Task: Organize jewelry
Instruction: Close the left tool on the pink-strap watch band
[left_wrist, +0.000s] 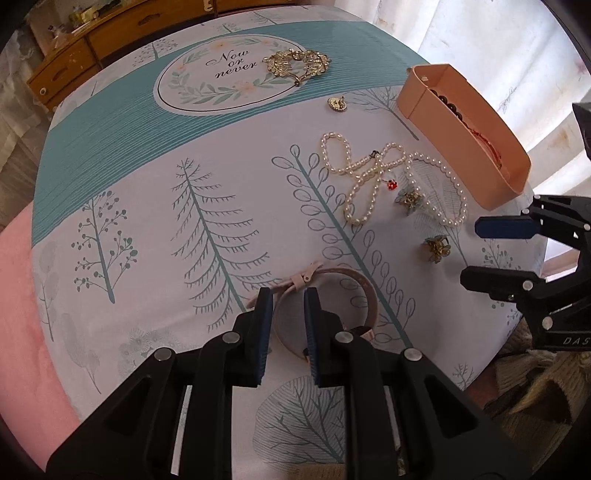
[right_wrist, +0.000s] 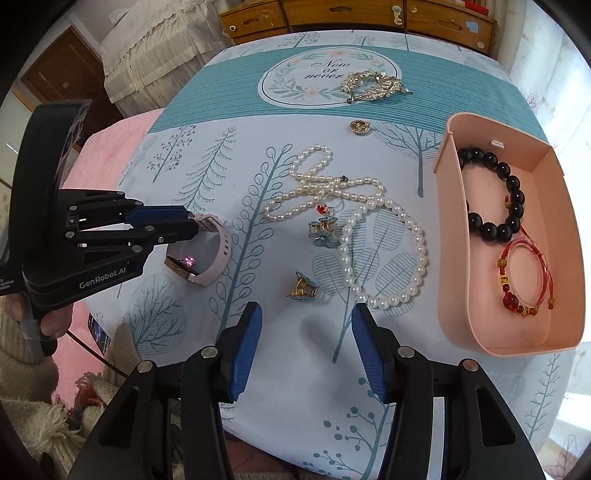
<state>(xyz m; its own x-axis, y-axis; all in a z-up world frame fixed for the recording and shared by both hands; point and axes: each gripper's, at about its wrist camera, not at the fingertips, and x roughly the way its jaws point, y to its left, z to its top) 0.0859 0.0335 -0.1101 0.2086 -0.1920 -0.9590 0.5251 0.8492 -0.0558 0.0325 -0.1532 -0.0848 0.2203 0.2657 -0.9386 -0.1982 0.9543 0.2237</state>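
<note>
Nearest to my left camera are the two blue pads of the left gripper (left_wrist: 288, 306), and between them sits the strap of a pink watch (right_wrist: 207, 251). These jaws are nearly pressed together and pinch the strap close to its buckle; in the right view the watch stands up on its edge on the table (right_wrist: 192, 155), so I judge that it is gripped but perhaps not yet lifted clear, I cannot tell for sure.

I think the step in hand is to pick this watch and carry it to the pink tray (right_wrist: 561, 206) at the right edge of the table. That tray already holds a black bead bracelet (right_wrist: 513, 192) and a red string bracelet (right_wrist: 517, 295). For the next move I must lift the watch high enough to pass over the pearls and over the tray wall, then let it go inside.

Moving to the right, in the middle lie a long pearl necklace (right_wrist: 332, 184), a round pearl bracelet (right_wrist: 417, 243), a small red ring (right_wrist: 322, 209) and two blue-gold flower clips (right_wrist: 322, 230). Farther away are a small gold pendant (right_wrist: 360, 126) and a gold leaf brooch (right_wrist: 373, 86).

My right gripper (right_wrist: 306, 332) hovers over the near flower clip (right_wrist: 301, 288). Its jaws stand about half spread and hold nothing.
</note>
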